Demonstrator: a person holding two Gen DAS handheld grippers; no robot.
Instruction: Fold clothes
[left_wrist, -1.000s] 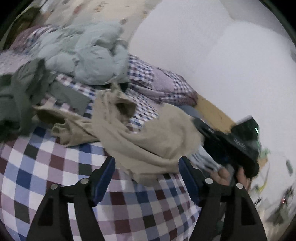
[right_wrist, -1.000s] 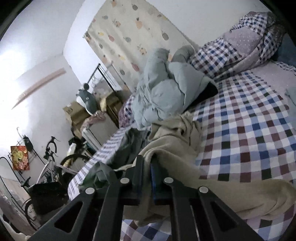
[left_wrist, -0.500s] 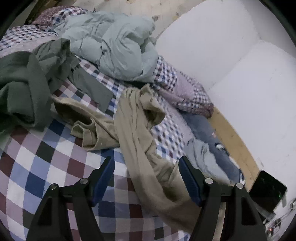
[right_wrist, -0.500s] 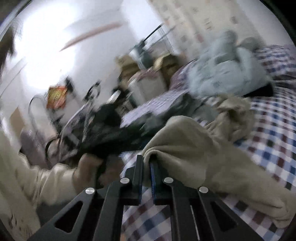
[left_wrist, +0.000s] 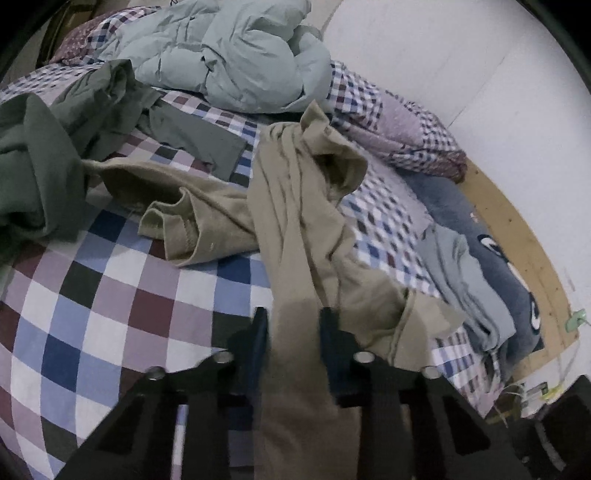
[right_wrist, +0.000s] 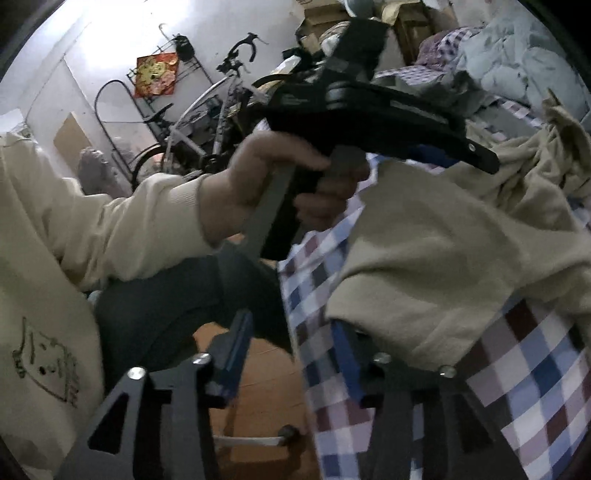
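Note:
A crumpled beige garment (left_wrist: 295, 221) lies across the checked bed sheet (left_wrist: 110, 314). My left gripper (left_wrist: 293, 332) is low over the garment's near end. Its jaws are closing, and a band of beige cloth fills the gap between the blue pads. In the right wrist view a hand (right_wrist: 277, 177) holds that same left gripper (right_wrist: 461, 158), whose tips rest on the beige garment (right_wrist: 443, 240). My right gripper (right_wrist: 291, 336) hangs at the bed's edge. Its jaws are opening and hold nothing; the beige cloth lies just past its right finger (right_wrist: 343, 343).
A green garment (left_wrist: 37, 166) is heaped at the left, with a pale blue duvet (left_wrist: 229, 55) and a checked pillow (left_wrist: 406, 129) behind. Grey and dark blue clothes (left_wrist: 472, 280) lie along the right edge. A bicycle (right_wrist: 207, 122) and the person's cream sleeve (right_wrist: 110, 229) are beside the bed.
The left jaws have narrowed from wide apart onto the beige cloth. The right gripper has let go of the beige garment, parted its jaws and swung towards the bed's edge.

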